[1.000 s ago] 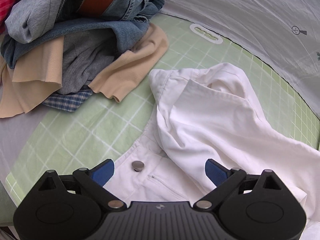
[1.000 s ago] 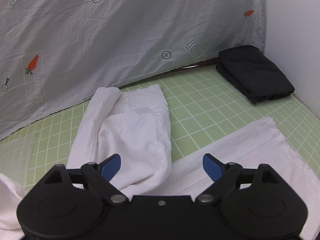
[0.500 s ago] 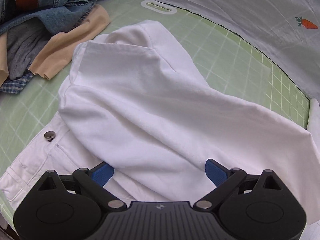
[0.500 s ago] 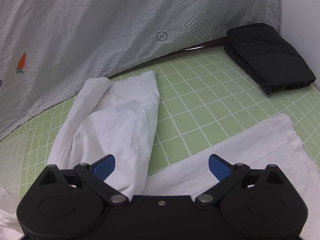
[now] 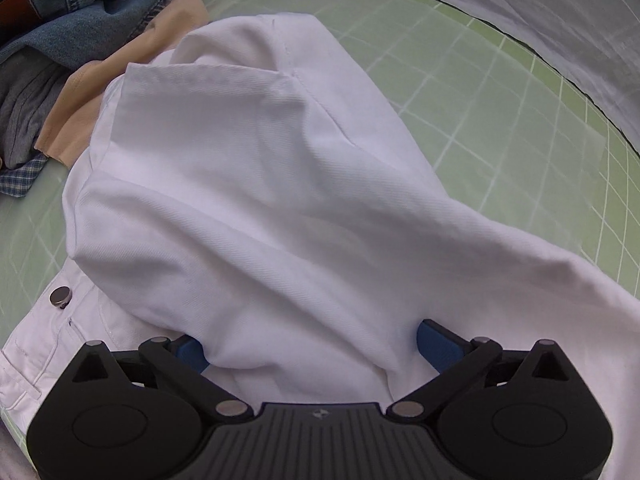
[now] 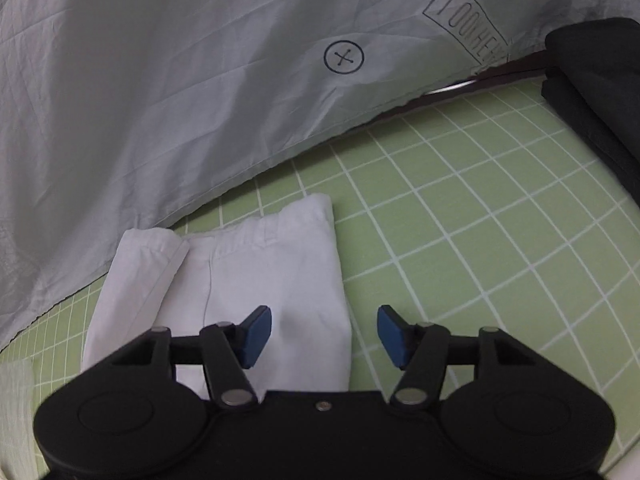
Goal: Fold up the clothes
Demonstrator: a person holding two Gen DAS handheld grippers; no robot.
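Left wrist view looks straight down on the white cotton-twill trousers, lying crumpled on the pale green gridded cutting mat that covers the worktop. Its left gripper has its jaws opening to their widest, a bunched hump of trouser cloth between them but, as far as I can tell, not pinched. To do the step well, I judge this hand should settle onto the thick fold near the waistband, whose metal button sits at 9 o'clock, and take all layers before lifting. A heap of denim, grey and beige garments waits at 10 o'clock.

Right wrist view shows what the other cannot: the trouser leg hem at 12 o'clock of the right gripper, whose jaws are closing astride the leg's right edge without yet pressing it. Only here appear the folded black garment at 2 o'clock and the grey printed sheet.
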